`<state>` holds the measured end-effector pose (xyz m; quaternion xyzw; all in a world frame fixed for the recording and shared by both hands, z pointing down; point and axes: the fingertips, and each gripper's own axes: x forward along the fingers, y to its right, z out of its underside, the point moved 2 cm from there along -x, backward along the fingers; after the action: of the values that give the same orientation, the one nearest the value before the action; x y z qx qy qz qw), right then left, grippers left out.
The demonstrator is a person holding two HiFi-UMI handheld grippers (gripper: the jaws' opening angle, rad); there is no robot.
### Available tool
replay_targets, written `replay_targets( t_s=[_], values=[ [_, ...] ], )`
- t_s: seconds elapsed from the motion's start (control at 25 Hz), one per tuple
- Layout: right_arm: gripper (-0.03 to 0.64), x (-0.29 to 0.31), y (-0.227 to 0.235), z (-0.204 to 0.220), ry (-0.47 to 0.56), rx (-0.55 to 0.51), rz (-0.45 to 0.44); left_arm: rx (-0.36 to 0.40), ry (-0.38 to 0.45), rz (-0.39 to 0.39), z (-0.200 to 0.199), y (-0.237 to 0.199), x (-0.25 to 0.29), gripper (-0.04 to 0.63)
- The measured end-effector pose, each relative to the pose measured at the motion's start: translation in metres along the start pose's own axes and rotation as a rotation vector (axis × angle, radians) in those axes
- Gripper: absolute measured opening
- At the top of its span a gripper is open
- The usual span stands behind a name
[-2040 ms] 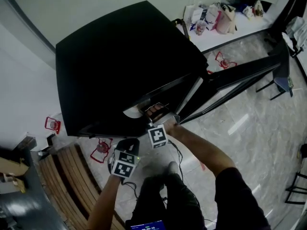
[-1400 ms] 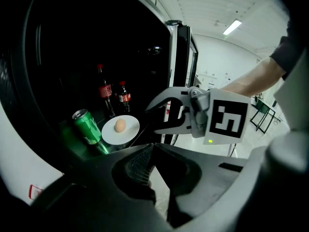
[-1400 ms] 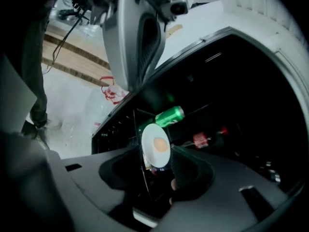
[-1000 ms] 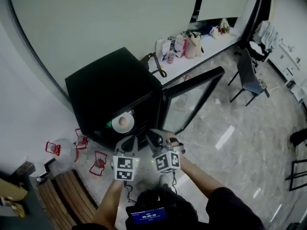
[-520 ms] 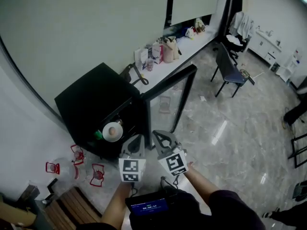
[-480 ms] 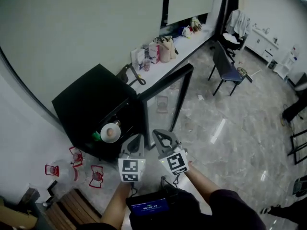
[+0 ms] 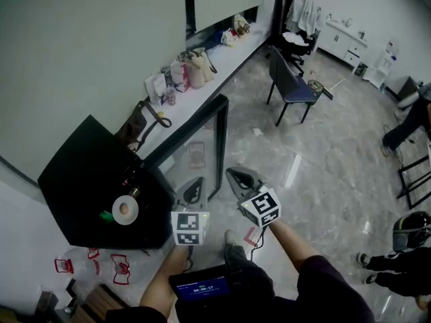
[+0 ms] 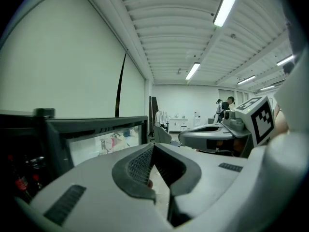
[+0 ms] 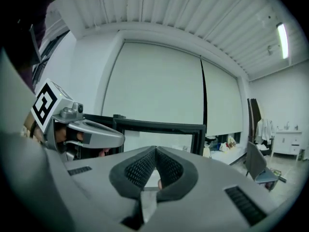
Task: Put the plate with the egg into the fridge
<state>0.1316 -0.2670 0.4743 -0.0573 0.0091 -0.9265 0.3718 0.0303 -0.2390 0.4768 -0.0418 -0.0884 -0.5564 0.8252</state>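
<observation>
A white plate with a brown egg on it rests inside the black fridge at the left of the head view. The fridge's glass door stands open. Both grippers hang in the air in front of the fridge, well apart from the plate. My left gripper is shut with nothing in it, its tips meeting. Beside it, my right gripper is shut and empty too. Each gripper shows in the other's view.
A long white counter with bags runs along the wall behind the fridge. A dark chair stands on the marble floor. Red holders lie by the fridge's foot. A person stands at the right edge.
Both grippers have drawn back from the fridge and the head view has risen away from it. The plate with the egg stays inside. The door remains open.
</observation>
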Motion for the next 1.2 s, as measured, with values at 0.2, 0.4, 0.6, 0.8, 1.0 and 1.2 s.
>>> replay_targets(
  t_s=[0.2, 0.4, 0.6, 0.8, 1.0, 1.2],
  values=[
    [0.009, 0.038, 0.089, 0.02, -0.039, 0.076, -0.179, -0.004, -0.024, -0.022, -0.012, 0.011, 0.083, 0.008],
    [0.168, 0.096, 0.153, 0.031, -0.144, 0.063, -0.373, -0.012, -0.05, -0.074, -0.022, 0.003, 0.137, 0.008],
    [0.279, 0.149, 0.181, 0.036, -0.233, -0.001, -0.549, -0.02, -0.094, -0.118, -0.017, -0.014, 0.163, 0.008],
    [0.285, 0.194, 0.18, 0.036, -0.255, -0.088, -0.649, -0.018, -0.127, -0.167, -0.007, -0.034, 0.174, 0.008],
    [0.271, 0.206, 0.17, 0.037, -0.215, -0.125, -0.676, -0.009, -0.137, -0.193, -0.003, -0.042, 0.176, 0.008],
    [0.236, 0.201, 0.172, 0.037, -0.202, -0.111, -0.649, -0.013, -0.135, -0.202, 0.0, -0.046, 0.175, 0.008]
  ],
)
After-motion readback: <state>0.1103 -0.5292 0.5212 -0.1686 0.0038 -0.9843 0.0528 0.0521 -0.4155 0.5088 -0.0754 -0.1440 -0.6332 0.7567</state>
